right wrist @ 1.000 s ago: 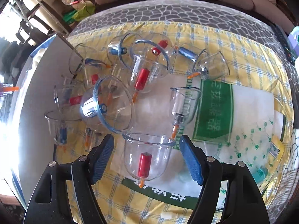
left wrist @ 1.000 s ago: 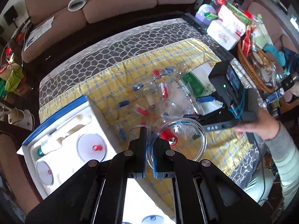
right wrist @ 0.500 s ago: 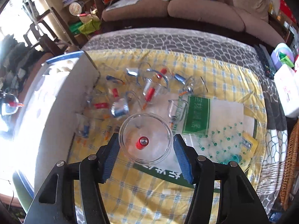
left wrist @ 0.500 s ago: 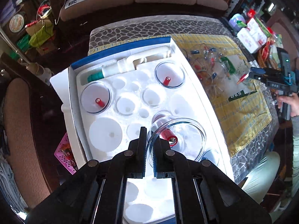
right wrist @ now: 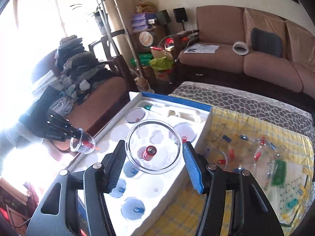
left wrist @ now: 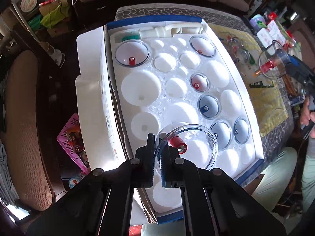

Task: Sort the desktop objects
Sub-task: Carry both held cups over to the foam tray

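My left gripper [left wrist: 157, 153] is shut on the rim of a clear cup with a red valve [left wrist: 187, 146], held over the near part of the white foam tray [left wrist: 137, 86]. Several cups sit in tray wells, red-valved [left wrist: 131, 53] and blue-valved [left wrist: 208, 106]. My right gripper [right wrist: 153, 157] is shut on another clear red-valved cup [right wrist: 152, 145], held above the tray's [right wrist: 157, 188] right edge. It also shows in the left wrist view [left wrist: 270, 64]. Loose cups [right wrist: 258, 153] lie on the yellow cloth.
The tray lies in a blue-edged box [left wrist: 155, 20] on a table with a grey patterned cover [right wrist: 246, 100]. A brown sofa [right wrist: 256, 59] stands behind. A pink basket [left wrist: 73, 135] is on the floor beside the tray. A plastic bag [right wrist: 281, 179] lies on the cloth.
My left gripper swung with its cup from the cloth to over the tray. My right gripper closed on a cup, lifted it off the cloth and carried it toward the tray.
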